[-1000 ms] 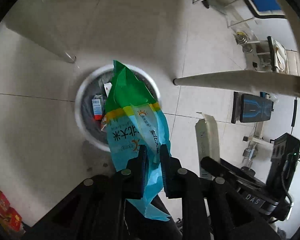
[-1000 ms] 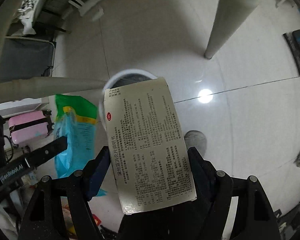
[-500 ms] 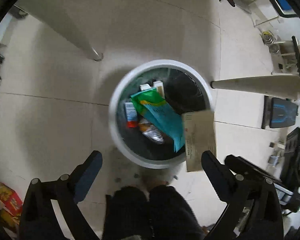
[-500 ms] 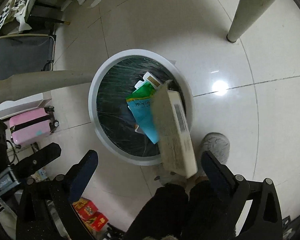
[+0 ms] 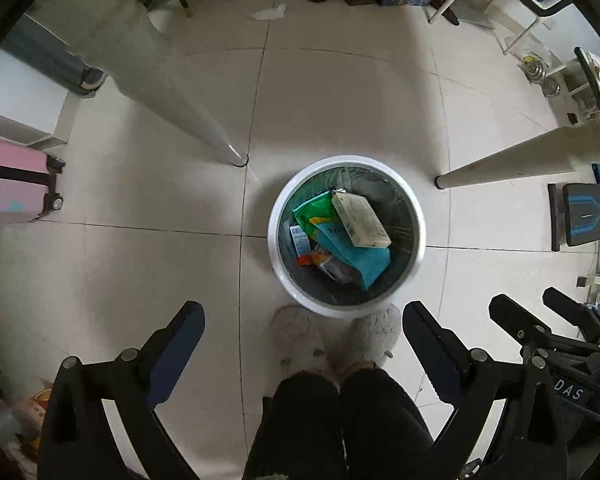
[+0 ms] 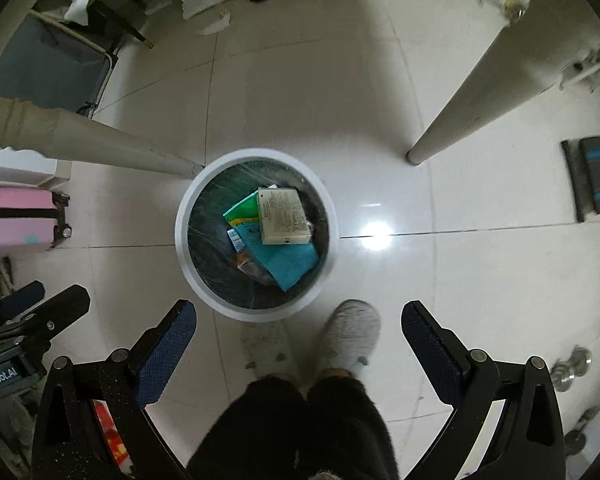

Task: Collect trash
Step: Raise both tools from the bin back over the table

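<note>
A round white trash bin (image 5: 416,256) with a dark liner stands on the tiled floor; it also shows in the right wrist view (image 6: 182,256). Inside lie a green and blue plastic bag (image 5: 352,252) (image 6: 288,262) and, on top, a cream printed carton (image 5: 360,220) (image 6: 284,216), with small wrappers beside them. My left gripper (image 5: 303,336) is open and empty, high above the bin. My right gripper (image 6: 299,332) is open and empty too, also well above the bin.
The person's slippered feet (image 5: 332,340) stand at the bin's near side. Table legs (image 5: 172,96) (image 6: 476,96) slant down on both sides of the bin. A pink suitcase (image 6: 18,216) is at left, a bench (image 5: 588,216) at right, boxes and crumpled paper (image 5: 268,12) far back.
Both grippers opened and let go: the bag and then the carton dropped into the bin. Both grippers have risen, so the bin looks smaller and farther.
</note>
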A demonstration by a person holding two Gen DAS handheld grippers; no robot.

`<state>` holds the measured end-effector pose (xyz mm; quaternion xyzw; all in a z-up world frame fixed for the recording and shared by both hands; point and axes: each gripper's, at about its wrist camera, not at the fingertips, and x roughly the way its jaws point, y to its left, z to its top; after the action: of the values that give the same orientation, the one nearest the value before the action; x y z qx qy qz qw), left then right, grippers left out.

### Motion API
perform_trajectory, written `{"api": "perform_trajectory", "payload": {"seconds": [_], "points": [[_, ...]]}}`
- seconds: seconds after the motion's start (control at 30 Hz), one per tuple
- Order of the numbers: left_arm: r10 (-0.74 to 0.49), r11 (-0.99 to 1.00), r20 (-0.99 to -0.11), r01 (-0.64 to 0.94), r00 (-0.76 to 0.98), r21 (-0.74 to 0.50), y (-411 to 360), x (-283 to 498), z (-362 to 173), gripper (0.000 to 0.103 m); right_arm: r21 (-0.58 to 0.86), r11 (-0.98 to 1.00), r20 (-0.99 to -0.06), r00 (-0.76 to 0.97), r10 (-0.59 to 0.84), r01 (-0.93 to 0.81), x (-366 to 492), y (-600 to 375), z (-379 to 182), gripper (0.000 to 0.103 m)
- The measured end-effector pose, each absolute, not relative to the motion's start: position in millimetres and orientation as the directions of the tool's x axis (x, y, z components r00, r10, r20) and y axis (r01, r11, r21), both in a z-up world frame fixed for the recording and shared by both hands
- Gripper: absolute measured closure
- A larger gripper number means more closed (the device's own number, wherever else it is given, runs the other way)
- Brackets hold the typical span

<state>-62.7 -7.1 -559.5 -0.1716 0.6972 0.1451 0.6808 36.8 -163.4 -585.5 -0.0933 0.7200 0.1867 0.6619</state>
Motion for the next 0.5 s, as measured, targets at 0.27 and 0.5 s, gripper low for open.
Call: {"api": "perform_trajectory", "payload": {"seconds": [0.27, 0.5], "points": [[-0.027, 0.910, -1.000, -0.415, 0.006, -0.027, -27, -67, -475, 0.002, 0.121, 0.906, -0.993, -0.055, 0.108, -0.405, 32, -180, -468, 0.000], [-0.023, 0.913, -0.998, -0.406, 0.053, -0.043, -29, -75, -389, 0.002, 0.135, 0.902, -0.991, -0.035, 0.132, -0.411, 20, -191, -362, 0.000]]}}
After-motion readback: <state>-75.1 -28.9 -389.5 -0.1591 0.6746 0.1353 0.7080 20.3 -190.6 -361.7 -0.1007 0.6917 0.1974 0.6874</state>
